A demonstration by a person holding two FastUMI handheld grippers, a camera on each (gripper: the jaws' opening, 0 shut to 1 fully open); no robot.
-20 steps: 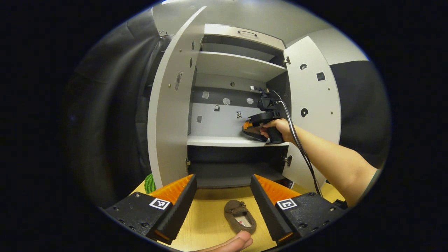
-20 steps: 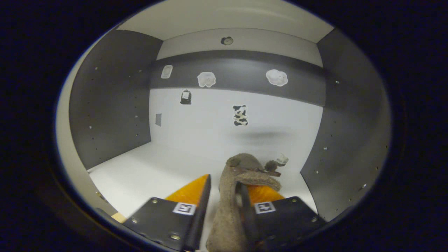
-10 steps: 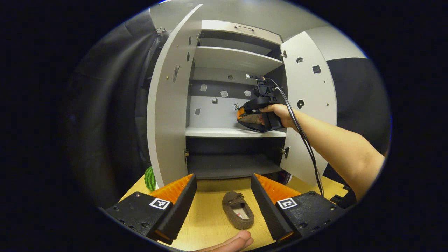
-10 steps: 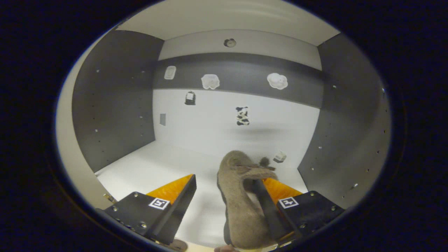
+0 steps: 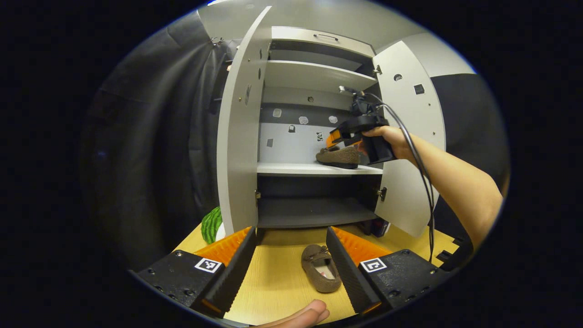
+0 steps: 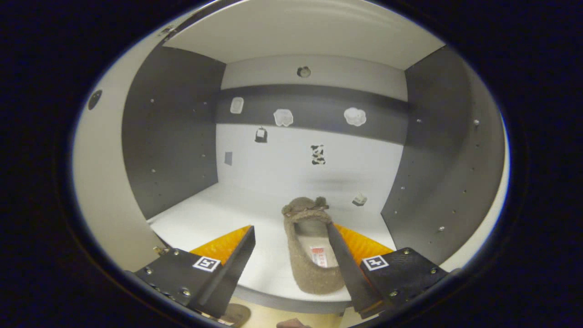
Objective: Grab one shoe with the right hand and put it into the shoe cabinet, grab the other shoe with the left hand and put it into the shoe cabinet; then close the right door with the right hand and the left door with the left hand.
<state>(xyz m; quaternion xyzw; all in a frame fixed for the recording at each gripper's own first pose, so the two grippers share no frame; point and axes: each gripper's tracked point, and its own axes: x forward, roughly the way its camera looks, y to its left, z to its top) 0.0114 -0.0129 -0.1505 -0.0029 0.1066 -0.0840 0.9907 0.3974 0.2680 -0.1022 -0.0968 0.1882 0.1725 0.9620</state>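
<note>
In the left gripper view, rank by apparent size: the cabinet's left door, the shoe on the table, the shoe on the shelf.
1. Left door, by far the largest.
2. Shoe on the table and shoe on the shelf look alike; the table one is nearer, so no ranking.

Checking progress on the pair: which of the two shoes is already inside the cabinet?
The shoe on the white middle shelf, under the right gripper. The other shoe lies on the wooden table.

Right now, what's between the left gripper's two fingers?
In the left gripper view, the left gripper is open, and between its fingers lie bare wooden table and the brown shoe on the table, close to one finger.
</note>
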